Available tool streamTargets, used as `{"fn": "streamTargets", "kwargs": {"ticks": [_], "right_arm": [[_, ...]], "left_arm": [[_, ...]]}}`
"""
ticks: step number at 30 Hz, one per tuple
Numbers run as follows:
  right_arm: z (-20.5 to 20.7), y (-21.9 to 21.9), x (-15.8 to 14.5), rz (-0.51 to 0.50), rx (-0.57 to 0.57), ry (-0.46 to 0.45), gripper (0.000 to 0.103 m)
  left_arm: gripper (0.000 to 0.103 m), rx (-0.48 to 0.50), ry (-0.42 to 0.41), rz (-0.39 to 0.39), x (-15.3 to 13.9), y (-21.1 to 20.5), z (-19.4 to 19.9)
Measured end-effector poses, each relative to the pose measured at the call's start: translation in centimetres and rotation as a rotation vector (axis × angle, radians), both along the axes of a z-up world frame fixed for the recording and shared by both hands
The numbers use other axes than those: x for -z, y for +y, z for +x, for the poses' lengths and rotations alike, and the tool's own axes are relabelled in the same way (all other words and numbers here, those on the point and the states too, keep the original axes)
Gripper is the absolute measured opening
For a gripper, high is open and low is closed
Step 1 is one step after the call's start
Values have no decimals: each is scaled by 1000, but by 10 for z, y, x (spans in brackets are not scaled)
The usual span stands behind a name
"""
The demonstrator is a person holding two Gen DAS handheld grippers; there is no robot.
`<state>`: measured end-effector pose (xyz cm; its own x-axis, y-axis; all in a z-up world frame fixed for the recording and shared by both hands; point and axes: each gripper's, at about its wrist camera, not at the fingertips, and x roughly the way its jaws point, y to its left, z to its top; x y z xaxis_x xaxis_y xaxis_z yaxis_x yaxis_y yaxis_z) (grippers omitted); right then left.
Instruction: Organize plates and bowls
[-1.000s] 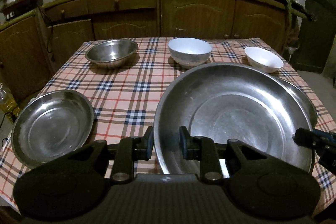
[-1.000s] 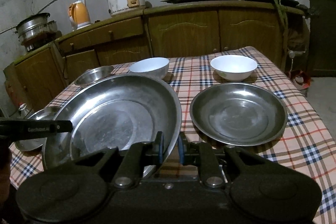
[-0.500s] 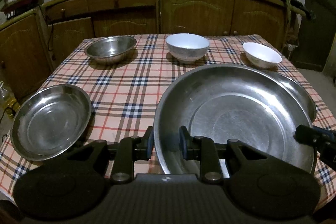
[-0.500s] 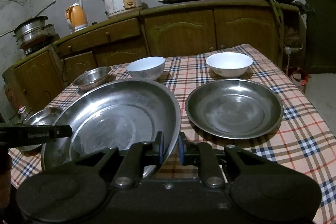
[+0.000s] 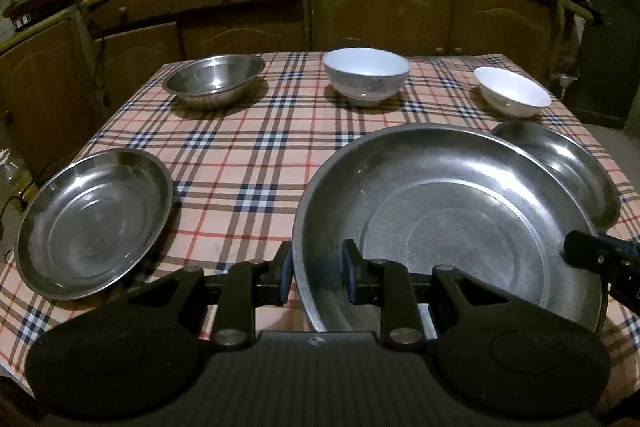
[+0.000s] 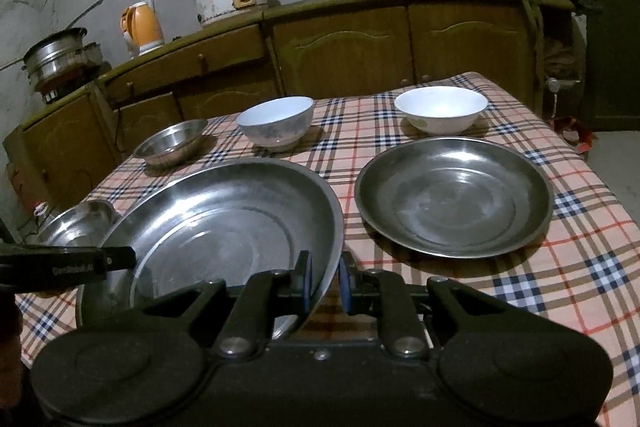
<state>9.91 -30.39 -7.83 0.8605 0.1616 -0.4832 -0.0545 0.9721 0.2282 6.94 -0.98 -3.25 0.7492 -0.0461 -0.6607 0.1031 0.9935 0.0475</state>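
I see both claws pinching the big steel pan (image 5: 460, 227), left gripper (image 5: 316, 273) near rim, right gripper (image 6: 324, 277) opposite rim, pan covering part of steel plate (image 5: 568, 167), bowls look empty

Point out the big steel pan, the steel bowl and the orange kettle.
big steel pan (image 5: 460, 227), left wrist view, on its inner floor.
steel bowl (image 5: 214, 79), left wrist view, on its inside wall.
orange kettle (image 6: 143, 27), right wrist view, on its body.
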Motion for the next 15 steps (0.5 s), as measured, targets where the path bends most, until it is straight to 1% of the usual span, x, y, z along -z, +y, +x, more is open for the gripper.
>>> {"fn": "streamTargets", "kwargs": {"ticks": [8, 15], "right_arm": [[26, 11, 7, -17, -19, 3, 19], [49, 16, 14, -29, -13, 12, 19]], "left_arm": [[26, -29, 8, 14, 7, 6, 15], [26, -30, 10, 22, 14, 6, 38]]}}
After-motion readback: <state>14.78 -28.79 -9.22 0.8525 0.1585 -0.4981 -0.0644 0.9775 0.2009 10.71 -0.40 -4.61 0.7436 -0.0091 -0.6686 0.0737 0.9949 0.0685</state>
